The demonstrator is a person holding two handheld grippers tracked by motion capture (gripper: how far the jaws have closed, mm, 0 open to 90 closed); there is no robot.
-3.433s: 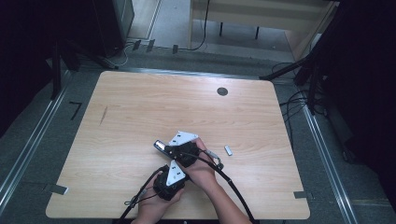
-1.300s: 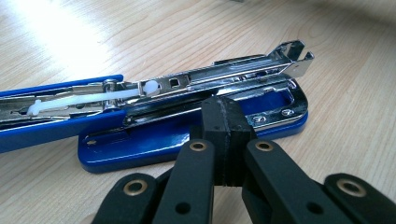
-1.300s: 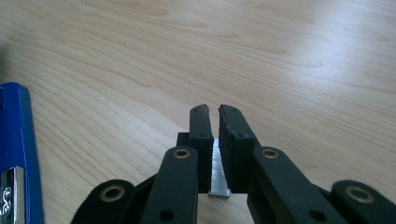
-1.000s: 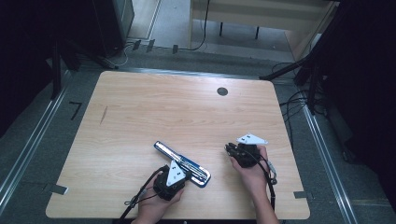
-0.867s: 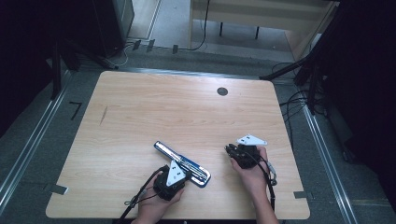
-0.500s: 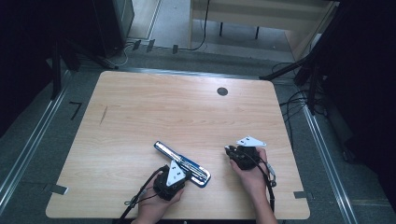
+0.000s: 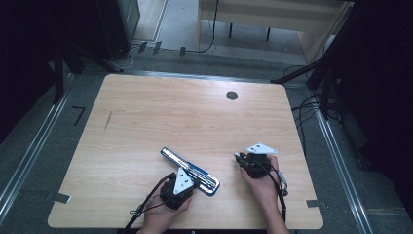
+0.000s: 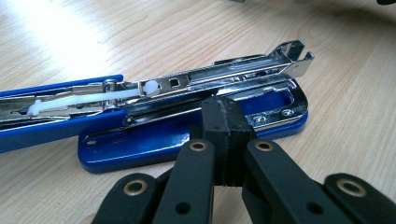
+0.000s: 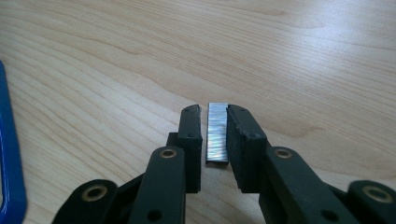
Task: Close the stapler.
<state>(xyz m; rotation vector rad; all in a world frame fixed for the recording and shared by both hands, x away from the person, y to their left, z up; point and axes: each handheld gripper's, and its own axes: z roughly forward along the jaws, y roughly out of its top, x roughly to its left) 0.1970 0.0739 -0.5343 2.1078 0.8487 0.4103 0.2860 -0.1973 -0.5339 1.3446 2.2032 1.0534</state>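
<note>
A short silvery strip of staples (image 9: 217, 133) lies flat on the pale wooden desk (image 7: 160, 122), between the parted jaws of the right gripper (image 9: 215, 135), which have just been opening. The left gripper (image 8: 224, 135), closed, presses the opened blue stapler (image 8: 187, 135). Loading seems underway; next, pinch the strip squarely and carry it across.

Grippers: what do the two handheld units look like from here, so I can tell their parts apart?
Both grippers, left and right, are black, each topped by a grey three-cornered plate and trailing a black cable. Up close, the jaws are black linkage bars with brass-coloured rivets, ending in blocky black pads. The forearms are bare, with no sleeves in view.
</note>
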